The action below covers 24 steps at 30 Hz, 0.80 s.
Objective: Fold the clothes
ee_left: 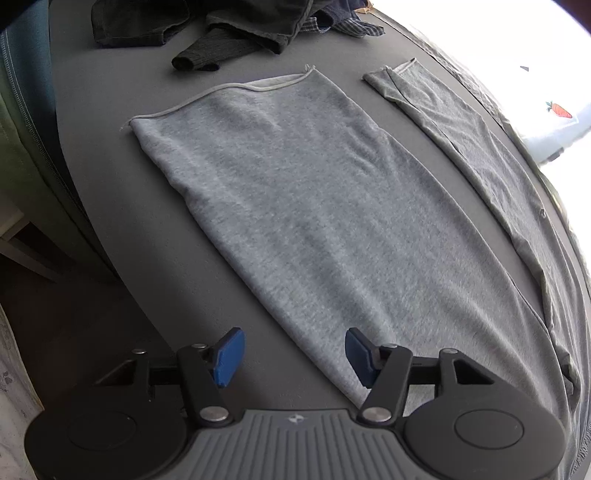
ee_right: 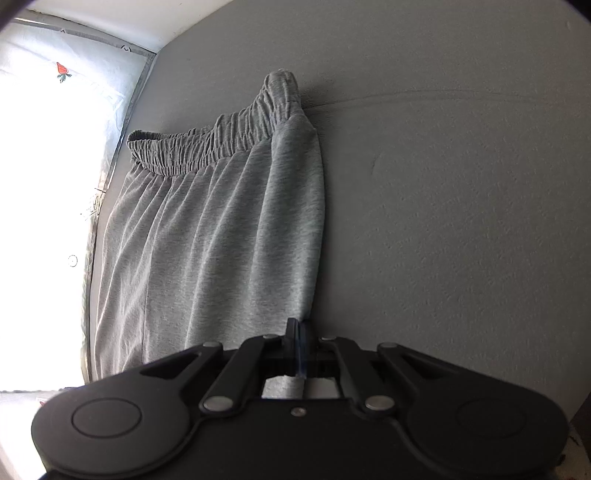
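sweatpants [ee_left: 314,206] flat ahead | left gripper [ee_left: 294,356] fingers spread, empty | right gripper [ee_right: 297,326] fingers pinching sweatpants' edge

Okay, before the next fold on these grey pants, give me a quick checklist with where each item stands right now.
1. Right gripper shut on the pants: ok, fingers closed with grey cloth between them.
2. Left gripper ready to grab: ok, open, over the near leg's edge, holding nothing.
3. Near leg flat: ok, smooth with only light ripples.
4. Far leg flat: not ok, it lies apart and narrow, doubled near the cuff.
5. Waistband straight: not ok, one end is bunched up.
6. Dark clothes away from the pants: ok, they lie past the cuffs, not touching.
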Available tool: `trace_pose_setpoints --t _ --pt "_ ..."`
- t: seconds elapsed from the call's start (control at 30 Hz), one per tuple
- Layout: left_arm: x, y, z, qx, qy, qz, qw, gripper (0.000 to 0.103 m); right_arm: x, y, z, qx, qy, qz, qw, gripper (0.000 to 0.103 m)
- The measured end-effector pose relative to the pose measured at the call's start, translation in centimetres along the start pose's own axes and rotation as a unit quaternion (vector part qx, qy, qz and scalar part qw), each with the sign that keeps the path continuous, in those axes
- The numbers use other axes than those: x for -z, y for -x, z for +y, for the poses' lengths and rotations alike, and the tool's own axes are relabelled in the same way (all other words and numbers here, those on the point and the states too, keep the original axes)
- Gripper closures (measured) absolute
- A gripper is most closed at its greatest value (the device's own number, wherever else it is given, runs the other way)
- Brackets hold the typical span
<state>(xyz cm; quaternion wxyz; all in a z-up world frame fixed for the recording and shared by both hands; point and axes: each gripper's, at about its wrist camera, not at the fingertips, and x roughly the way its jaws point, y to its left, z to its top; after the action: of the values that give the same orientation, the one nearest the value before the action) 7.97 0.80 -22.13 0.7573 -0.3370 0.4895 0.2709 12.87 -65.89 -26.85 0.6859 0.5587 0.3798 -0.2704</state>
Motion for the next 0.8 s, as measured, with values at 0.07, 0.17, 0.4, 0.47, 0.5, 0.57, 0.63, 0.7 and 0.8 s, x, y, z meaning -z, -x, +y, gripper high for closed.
trace_pose_setpoints --t 0.07,0.17,0.4,0.47,0.5,0.57,0.63,0.7,0.8 --pt "-1.4 0.1 1.6 -0.003 0.017 -0.004 0.9999 0.053 0.6 0.1 0.8 0.013 0.013 -0.013 1.0 0.102" --pt "-3.1 -0.2 3.6 -0.017 0.032 -0.009 0.9993 0.056 1.0 0.1 1.6 0.029 0.028 -0.032 0.999 0.102" --pt "-6.8 -1.2 6.3 -0.041 0.045 -0.032 0.9977 0.056 1.8 1.0 2.7 0.039 0.04 -0.071 0.996 0.103" --pt "-7.7 -2.0 6.6 -0.043 0.05 -0.031 0.9973 0.056 2.0 1.4 2.7 0.036 0.039 -0.08 0.995 0.103" --pt "-8.2 -2.4 6.6 -0.044 0.055 -0.028 0.9971 0.056 2.1 1.4 2.8 0.034 0.037 -0.084 0.995 0.103" --pt "-8.7 -2.7 6.6 -0.046 0.067 -0.029 0.9963 0.058 2.3 1.6 2.8 0.024 0.025 -0.091 0.995 0.103" --pt "-8.9 -2.6 6.5 -0.048 0.064 -0.046 0.9957 0.082 2.0 1.7 2.8 0.015 0.012 -0.098 0.995 0.103" --pt "-9.2 -2.7 6.7 -0.044 0.08 -0.054 0.9943 0.102 2.1 2.1 2.7 0.008 0.004 -0.102 0.995 0.103" --pt "-9.6 -2.2 6.9 -0.019 0.121 -0.073 0.9898 0.103 2.1 3.1 3.0 -0.009 0.007 -0.11 0.994 0.103"
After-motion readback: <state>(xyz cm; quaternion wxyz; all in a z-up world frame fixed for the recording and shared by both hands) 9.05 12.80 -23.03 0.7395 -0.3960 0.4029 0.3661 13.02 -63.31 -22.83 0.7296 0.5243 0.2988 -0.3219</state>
